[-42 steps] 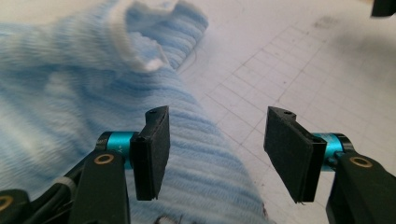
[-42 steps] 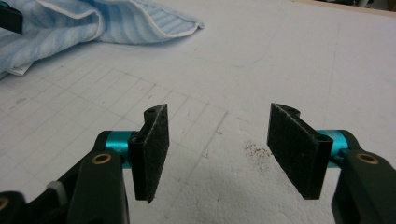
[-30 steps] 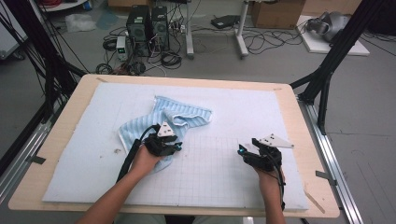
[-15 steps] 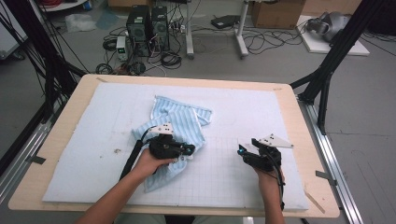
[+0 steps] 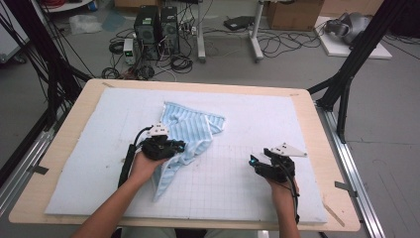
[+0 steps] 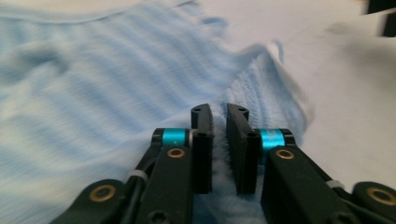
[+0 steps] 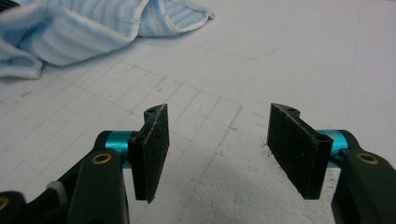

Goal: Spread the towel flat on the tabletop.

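Note:
A light blue striped towel lies crumpled on the white gridded mat, left of centre. My left gripper rests on the towel's near edge, pointing right. In the left gripper view its jaws stand almost together with a fold of the towel pinched in the narrow gap; they have just been opening slightly. My right gripper sits low over bare mat to the right, apart from the cloth. Its jaws are open with nothing between them, and the towel lies farther off at the upper left.
The mat covers a wooden table with a bare rim all round. Black frame posts stand at the table's sides. Computers and cables lie on the floor beyond the far edge.
My left gripper has shifted to the right across the towel, and the cloth's near part has bunched and been dragged with it, leaving a flap trailing toward the front. The right gripper has stayed put.

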A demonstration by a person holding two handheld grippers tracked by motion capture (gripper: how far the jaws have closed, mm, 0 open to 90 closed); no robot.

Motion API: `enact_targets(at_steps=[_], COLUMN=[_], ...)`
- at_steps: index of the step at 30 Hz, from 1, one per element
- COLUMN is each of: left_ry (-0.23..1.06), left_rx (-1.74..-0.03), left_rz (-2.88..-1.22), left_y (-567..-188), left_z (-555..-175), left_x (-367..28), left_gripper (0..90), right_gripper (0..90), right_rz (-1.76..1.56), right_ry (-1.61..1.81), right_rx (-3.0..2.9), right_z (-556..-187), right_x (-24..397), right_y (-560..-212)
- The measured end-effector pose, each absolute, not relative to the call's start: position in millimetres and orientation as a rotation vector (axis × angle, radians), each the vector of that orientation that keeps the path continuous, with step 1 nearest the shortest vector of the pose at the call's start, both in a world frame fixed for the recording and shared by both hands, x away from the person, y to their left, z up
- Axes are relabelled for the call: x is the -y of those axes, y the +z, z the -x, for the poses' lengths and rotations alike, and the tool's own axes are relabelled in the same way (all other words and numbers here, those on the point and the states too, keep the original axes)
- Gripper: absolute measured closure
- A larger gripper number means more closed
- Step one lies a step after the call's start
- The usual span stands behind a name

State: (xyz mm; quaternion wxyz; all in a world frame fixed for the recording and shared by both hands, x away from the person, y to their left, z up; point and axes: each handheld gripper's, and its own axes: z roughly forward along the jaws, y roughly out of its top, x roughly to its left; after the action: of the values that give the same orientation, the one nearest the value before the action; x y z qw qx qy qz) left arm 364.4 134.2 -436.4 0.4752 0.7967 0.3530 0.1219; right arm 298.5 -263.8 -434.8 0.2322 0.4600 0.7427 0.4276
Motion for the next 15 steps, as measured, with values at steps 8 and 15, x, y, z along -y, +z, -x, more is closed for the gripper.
enact_targets(at_steps=[8, 15], left_ry=[0.348, 0.403], left_rx=[-0.880, -0.918], left_rz=[-1.854, -1.756], left_y=[-432, -428], left_z=[-360, -355], left_x=[-164, -207], left_gripper=[59.8, 51.3], right_gripper=[39.1, 46.2], right_rz=[-1.224, -1.126], right_ry=[1.189, 1.251], right_rx=[-2.098, -2.202], right_z=[-300, -305], right_x=[244, 204], right_y=[-436, -435])
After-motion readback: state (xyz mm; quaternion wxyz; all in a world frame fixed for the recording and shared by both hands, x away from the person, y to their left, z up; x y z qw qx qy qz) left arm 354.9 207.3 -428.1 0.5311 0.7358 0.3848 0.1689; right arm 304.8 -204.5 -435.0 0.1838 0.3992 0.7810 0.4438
